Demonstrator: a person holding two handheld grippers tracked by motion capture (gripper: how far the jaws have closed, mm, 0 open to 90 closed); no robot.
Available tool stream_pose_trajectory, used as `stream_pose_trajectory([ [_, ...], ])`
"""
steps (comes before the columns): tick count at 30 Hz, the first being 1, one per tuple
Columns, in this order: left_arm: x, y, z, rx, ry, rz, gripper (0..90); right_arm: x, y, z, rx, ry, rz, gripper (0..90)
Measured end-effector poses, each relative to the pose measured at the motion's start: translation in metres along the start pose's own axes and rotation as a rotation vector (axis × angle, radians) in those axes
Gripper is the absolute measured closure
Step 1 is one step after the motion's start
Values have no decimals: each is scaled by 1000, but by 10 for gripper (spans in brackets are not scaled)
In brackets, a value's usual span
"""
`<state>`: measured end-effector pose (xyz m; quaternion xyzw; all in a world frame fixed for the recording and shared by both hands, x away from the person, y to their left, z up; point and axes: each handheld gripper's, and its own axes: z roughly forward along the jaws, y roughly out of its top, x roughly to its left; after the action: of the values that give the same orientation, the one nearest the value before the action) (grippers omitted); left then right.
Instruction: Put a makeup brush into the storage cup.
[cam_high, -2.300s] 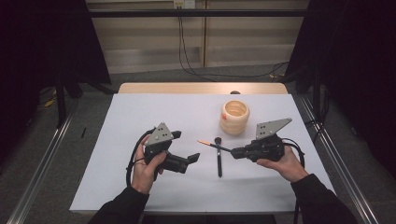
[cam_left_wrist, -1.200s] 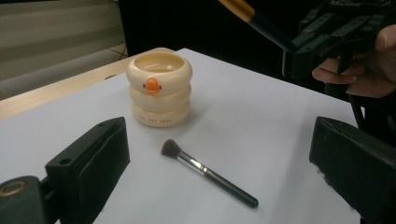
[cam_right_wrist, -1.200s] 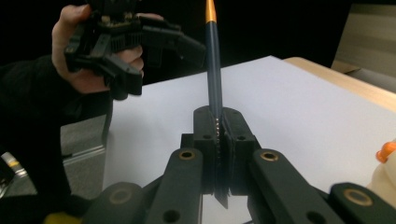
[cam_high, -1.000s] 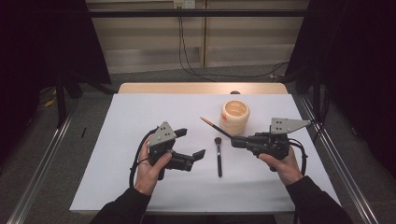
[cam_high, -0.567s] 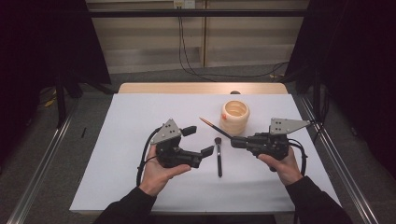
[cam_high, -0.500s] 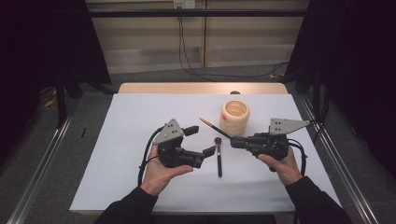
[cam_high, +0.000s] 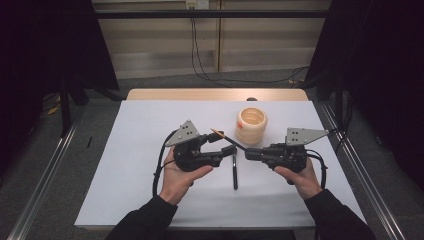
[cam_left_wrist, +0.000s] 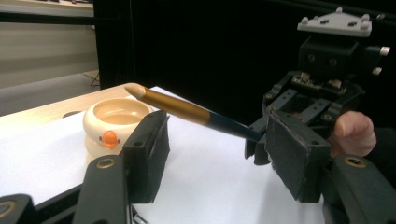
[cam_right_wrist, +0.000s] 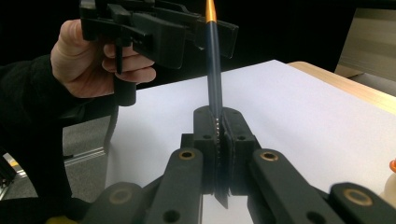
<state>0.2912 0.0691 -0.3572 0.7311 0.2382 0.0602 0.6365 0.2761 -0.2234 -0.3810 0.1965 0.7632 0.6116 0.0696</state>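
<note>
High view: table (cam_high: 150, 200) at centre frame, covered by a white sheet, with a bare wooden strip along its far edge; grey floor, metal rails at both sides, cables on the back wall at top, dark curtains upper left and upper right. Cream ribbed pot (cam_high: 251, 125) stands just right of centre.

Brush (cam_high: 226, 139): slim, dark shaft with gold end, held off the table at a slant between the two grippers. Right gripper (cam_high: 248, 153): jaws pressed together on the dark end of the brush. Left gripper (cam_high: 226, 142): jaws have just been closing and stand half spread; the gold end lies between them, but contact with the pads cannot be made out.

Second brush (cam_high: 234, 171), black, lies flat on the sheet below the grippers.

Right gripper view: gold tip cut off by the top edge.
</note>
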Motion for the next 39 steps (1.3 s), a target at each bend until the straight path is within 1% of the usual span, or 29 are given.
stream_pose_trajectory([
  [1,2,0,0,-5,-8,-10,445,0,0,0,3,-1,1,857],
  [2,3,0,0,-4,-26,-18,450,0,0,1,5,-1,0,857],
  [3,4,0,-1,2,-20,-7,478,1,0,1,9,3,0,857],
  [4,3,0,0,-7,-17,-14,488,1,0,1,12,0,-4,858],
  [6,3,0,-1,-6,-32,-13,518,1,-1,2,12,1,-4,857],
  [9,0,0,0,-10,-32,-1,509,2,-1,2,8,5,-2,857],
  [12,1,0,-1,-2,-43,-4,540,1,-2,3,12,9,-4,857],
  [13,2,0,-1,-10,-47,-18,561,1,-2,3,15,4,-6,857],
  [15,4,0,-2,-16,-48,-31,589,1,-3,3,16,7,-4,857],
  [17,5,0,-3,-16,-54,-19,619,1,-3,4,15,14,-5,857],
  [19,2,1,-1,-14,-64,-20,632,2,-4,4,21,12,-7,857],
  [20,0,2,-1,-9,-63,-11,638,1,-5,5,23,23,-7,857],
  [21,0,2,-2,-3,-62,0,645,1,-6,6,29,23,-11,857],
  [22,1,2,-3,-14,-75,-16,672,2,-6,6,36,25,-10,857],
  [23,2,2,-3,-18,-76,-31,699,2,-7,7,39,28,-15,857],
  [24,3,2,-3,-15,-81,-32,718,3,-7,8,41,30,-17,857],
  [25,3,2,-3,-18,-84,-42,726,3,-7,8,43,27,-18,857],
  [27,3,2,-4,-20,-102,-52,743,3,-7,9,45,32,-18,856],
  [28,3,2,-4,-20,-113,-57,752,3,-8,9,47,37,-18,855],
  [29,3,3,-4,-25,-125,-70,762,3,-8,9,49,32,-21,854],
  [30,3,3,-5,-25,-131,-79,776,4,-8,10,51,40,-24,853],
  [31,3,4,-5,-35,-146,-93,790,4,-8,10,52,38,-27,849],
  [32,3,4,-5,-37,-168,-100,809,4,-8,11,50,47,-27,846],
  [33,1,5,-6,-36,-155,-98,820,5,-8,12,58,49,-31,847],
  [35,0,6,-6,-33,-173,-88,834,5,-9,14,52,49,-28,836],
  [37,-3,7,-6,-36,-170,-82,839,4,-9,14,44,50,-18,824],
  [39,-4,8,-7,-27,-166,-72,839,3,-9,13,38,60,-15,821],
])
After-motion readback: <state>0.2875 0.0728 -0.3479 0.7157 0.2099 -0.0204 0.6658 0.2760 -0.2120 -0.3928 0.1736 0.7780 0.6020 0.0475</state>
